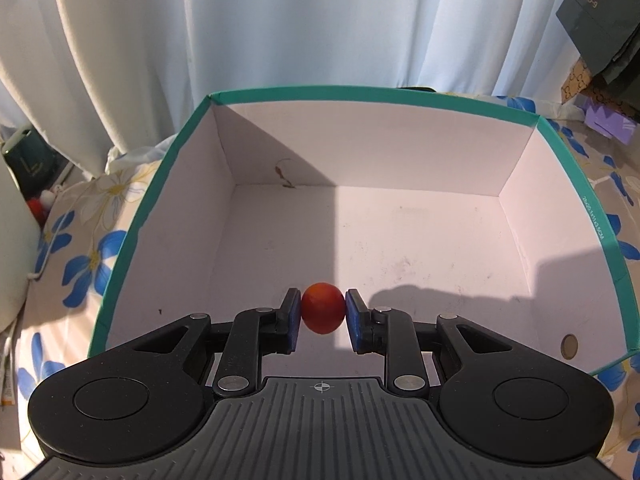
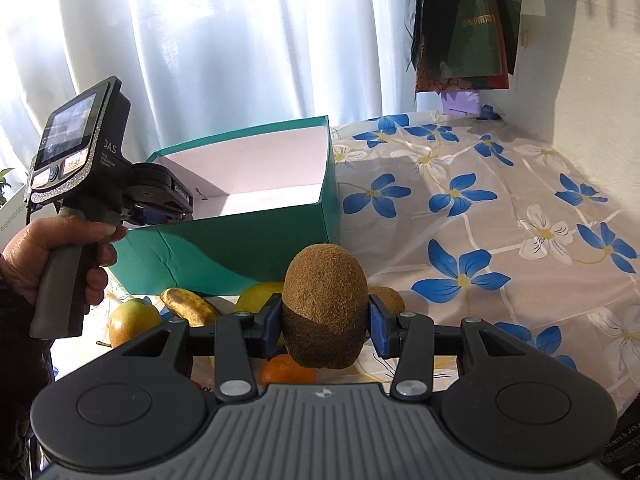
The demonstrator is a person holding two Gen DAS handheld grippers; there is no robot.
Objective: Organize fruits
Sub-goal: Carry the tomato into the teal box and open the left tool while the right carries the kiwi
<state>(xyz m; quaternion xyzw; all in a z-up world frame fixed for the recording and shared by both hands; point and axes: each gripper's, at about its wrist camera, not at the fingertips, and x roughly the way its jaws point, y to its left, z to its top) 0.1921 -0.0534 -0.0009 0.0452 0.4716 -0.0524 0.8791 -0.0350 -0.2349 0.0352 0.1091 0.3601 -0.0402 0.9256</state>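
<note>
My left gripper [image 1: 323, 312] is shut on a small red cherry tomato [image 1: 323, 307] and holds it over the inside of the teal box [image 1: 168, 160], whose white floor holds nothing else. My right gripper [image 2: 324, 316] is shut on a brown kiwi [image 2: 325, 304], lifted above the table in front of the teal box [image 2: 248, 252]. In the right wrist view the left gripper's body [image 2: 120, 184] reaches over the box's near left rim, held by a hand. Its fingertips are hidden there.
Below the kiwi on the table lie a spotted banana [image 2: 188, 306], a yellow-green apple [image 2: 130, 320], a yellow fruit [image 2: 260, 294], another kiwi [image 2: 386, 298] and an orange [image 2: 286, 370]. The floral tablecloth [image 2: 500, 220] spreads right. Curtains hang behind; dark bags [image 2: 464, 20] hang at right.
</note>
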